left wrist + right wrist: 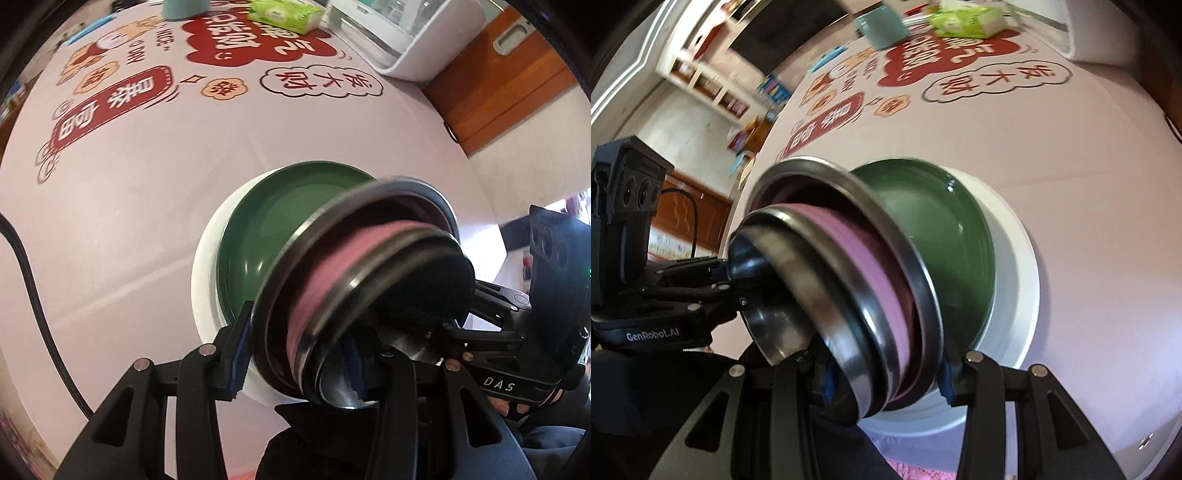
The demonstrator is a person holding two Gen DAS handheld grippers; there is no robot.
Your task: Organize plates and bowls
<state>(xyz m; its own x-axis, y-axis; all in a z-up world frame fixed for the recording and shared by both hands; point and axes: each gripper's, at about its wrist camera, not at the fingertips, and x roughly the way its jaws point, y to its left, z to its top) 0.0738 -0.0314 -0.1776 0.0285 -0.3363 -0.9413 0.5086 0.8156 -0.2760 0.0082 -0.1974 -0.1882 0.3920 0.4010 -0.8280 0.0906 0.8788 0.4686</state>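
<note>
A nested stack of bowls (332,280), a pink bowl (321,291) between two steel ones, hangs tilted on its side over a green plate (258,240). The green plate lies in a white plate (205,273) on the table. My left gripper (295,358) is shut on the stack's near rims, blue pads on both sides. My right gripper (461,317) grips the opposite side. In the right wrist view my right gripper (886,373) clamps the bowl stack (857,280) above the green plate (945,229) and white plate (1019,266), and the left gripper (720,273) holds the far edge.
The tablecloth (129,221) is printed with red characters. At its far end stand a teal cup (186,7), a green tissue pack (284,14) and a white appliance (406,37). A wooden cabinet (498,81) is beyond the right edge. A black cable (29,280) crosses the left side.
</note>
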